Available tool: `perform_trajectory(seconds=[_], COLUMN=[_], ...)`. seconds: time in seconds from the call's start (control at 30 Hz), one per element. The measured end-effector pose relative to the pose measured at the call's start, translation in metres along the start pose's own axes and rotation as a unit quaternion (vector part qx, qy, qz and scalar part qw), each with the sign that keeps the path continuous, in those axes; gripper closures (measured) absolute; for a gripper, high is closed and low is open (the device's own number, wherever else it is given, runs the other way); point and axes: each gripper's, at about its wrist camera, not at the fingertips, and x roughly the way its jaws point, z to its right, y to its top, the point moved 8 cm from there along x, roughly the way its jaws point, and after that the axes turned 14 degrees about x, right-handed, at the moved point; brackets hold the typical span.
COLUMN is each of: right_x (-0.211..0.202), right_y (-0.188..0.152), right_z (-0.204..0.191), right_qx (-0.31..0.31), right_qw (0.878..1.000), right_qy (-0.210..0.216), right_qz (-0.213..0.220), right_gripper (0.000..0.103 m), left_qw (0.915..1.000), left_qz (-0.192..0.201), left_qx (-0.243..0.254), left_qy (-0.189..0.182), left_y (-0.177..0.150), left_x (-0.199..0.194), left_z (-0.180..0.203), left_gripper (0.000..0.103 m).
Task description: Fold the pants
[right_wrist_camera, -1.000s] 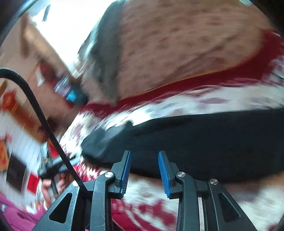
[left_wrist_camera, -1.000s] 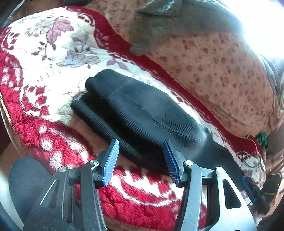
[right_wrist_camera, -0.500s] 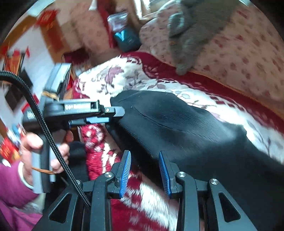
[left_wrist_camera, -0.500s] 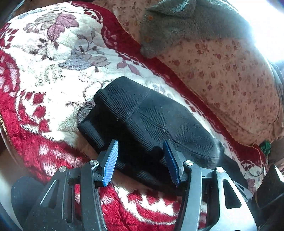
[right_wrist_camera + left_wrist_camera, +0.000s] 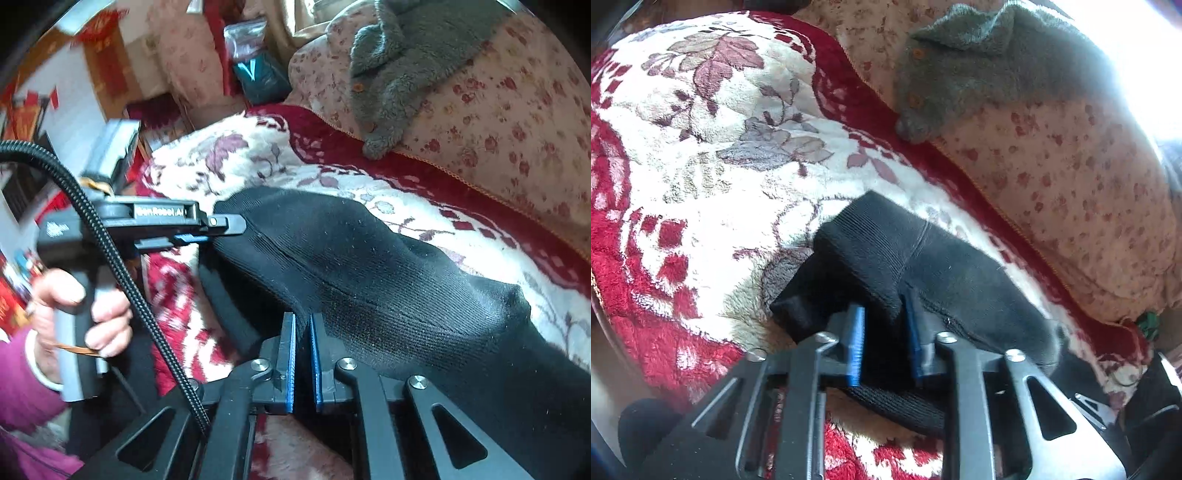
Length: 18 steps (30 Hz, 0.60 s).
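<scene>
Black ribbed pants (image 5: 934,258) lie on a red and white floral blanket (image 5: 713,173). My left gripper (image 5: 882,314) is shut on the upper layer of the pants at the waistband end, and the layer is raised off the lower one. In the right wrist view the pants (image 5: 369,273) stretch from the left to the lower right. My right gripper (image 5: 302,325) is shut on their near edge, further along. The left gripper (image 5: 225,230) shows there, clamped on the waistband corner.
A floral-print duvet roll (image 5: 1071,177) lies behind the pants with a grey fleece garment (image 5: 979,70) on it. A bag with teal contents (image 5: 258,70) stands at the bed's far end. The person's hand (image 5: 88,314) holds the left gripper's handle.
Both grippers moved onto the pants and shut on them. The left one lifted the waistband's upper layer. The right wrist view swung round from the left.
</scene>
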Motion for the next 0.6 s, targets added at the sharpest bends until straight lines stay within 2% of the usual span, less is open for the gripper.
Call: perform_trajectory(seconds=[0.2, 0.3, 0.37, 0.4, 0.5, 0.6], right_x=[-0.017, -0.015, -0.005, 0.005, 0.016, 0.002], right_y=[0.001, -0.006, -0.013, -0.019, -0.027, -0.022], right_z=[-0.020, -0.030, -0.033, -0.031, -0.022, -0.017], right_qx=[0.010, 0.013, -0.020, -0.021, 0.014, 0.032], right_qw=[0.999, 0.998, 0.999, 0.999, 0.999, 0.998], right_qy=[0.040, 0.066, 0.031, 0.022, 0.024, 0.035], right_qz=[0.002, -0.011, -0.006, -0.019, -0.043, -0.033], right_gripper=[0.097, 0.098, 0.098, 0.098, 0.097, 0.094], left_qw=[0.9993, 0.9984, 0.9983, 0.9988, 0.9994, 0.9988], left_qz=[0.021, 0.014, -0.004, -0.015, -0.014, -0.010], left_qx=[0.030, 0.053, 0.050, 0.038, 0.021, 0.027], left_qy=[-0.008, 0.014, 0.030, 0.029, 0.025, 0.039], left_y=[0.002, -0.005, -0.015, -0.020, -0.024, -0.022], left_x=[-0.031, -0.031, -0.018, -0.012, -0.012, -0.020], left_z=[0.007, 0.007, 0.000, -0.005, -0.013, -0.015], left_gripper=[0.091, 0.091, 0.091, 0.091, 0.084, 0.080])
